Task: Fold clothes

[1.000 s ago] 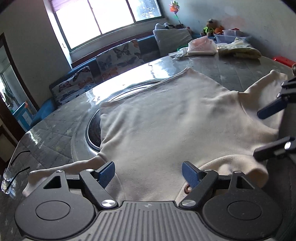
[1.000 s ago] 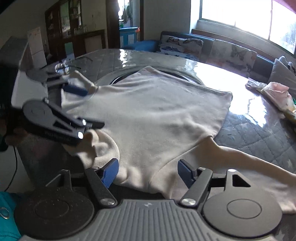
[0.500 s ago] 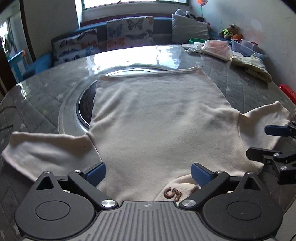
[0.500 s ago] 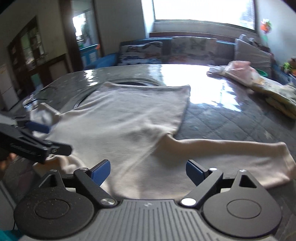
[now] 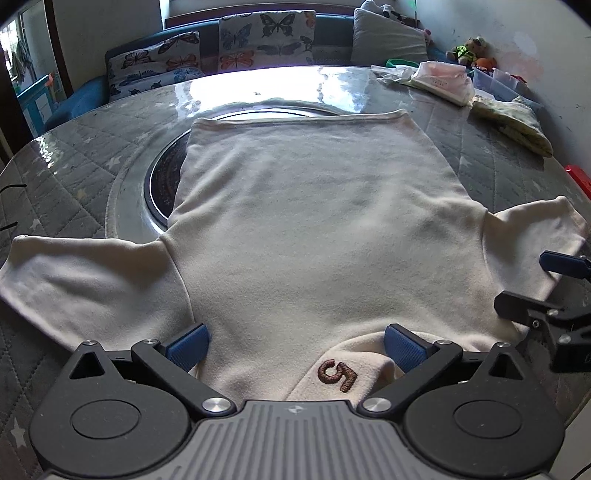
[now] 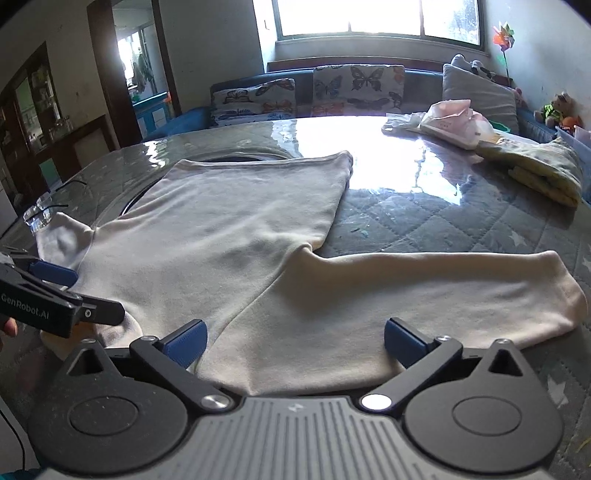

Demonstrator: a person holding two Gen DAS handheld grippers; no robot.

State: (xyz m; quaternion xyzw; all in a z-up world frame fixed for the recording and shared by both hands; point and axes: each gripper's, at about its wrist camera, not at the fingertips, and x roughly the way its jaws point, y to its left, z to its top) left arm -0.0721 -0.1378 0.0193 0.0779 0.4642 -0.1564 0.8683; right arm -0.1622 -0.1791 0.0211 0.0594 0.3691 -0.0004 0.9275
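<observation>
In the left wrist view, one cream long-sleeved top (image 5: 314, 236) lies spread flat on a round table (image 5: 74, 177) with a grey quilted cover, its hem at the far side and its neck end at the near edge, where one brown stitched figure (image 5: 337, 374) shows on a turned-up fold. Its two sleeves stretch out to either side. The left gripper (image 5: 295, 347) stands wide over the neck end, its two blue pads apart, with cloth lying between them but not pinched. At the right edge the right gripper (image 5: 546, 284) reaches in above the right sleeve; two fingers show, spread. Behind the table are three cushions: two butterfly-print ones (image 5: 266, 40) and one plain grey one. A pink-and-white bundle (image 5: 443, 79) and a yellowish folded cloth (image 5: 513, 122) sit on the far right of the table. In the right wrist view, the same top (image 6: 236, 236) fills the near table (image 6: 424, 221), one sleeve running out long to the right. The right gripper (image 6: 295, 341) is over the shoulder; its jaws are opening, the two pads wide with cloth under them, unpressed. The left gripper (image 6: 77, 291) enters from the left edge, two fingers apart, just beside the collar. One pair of glasses (image 6: 40, 210) rests past the left sleeve, and one pinwheel (image 6: 504, 37) stands by the window (image 6: 376, 18).
</observation>
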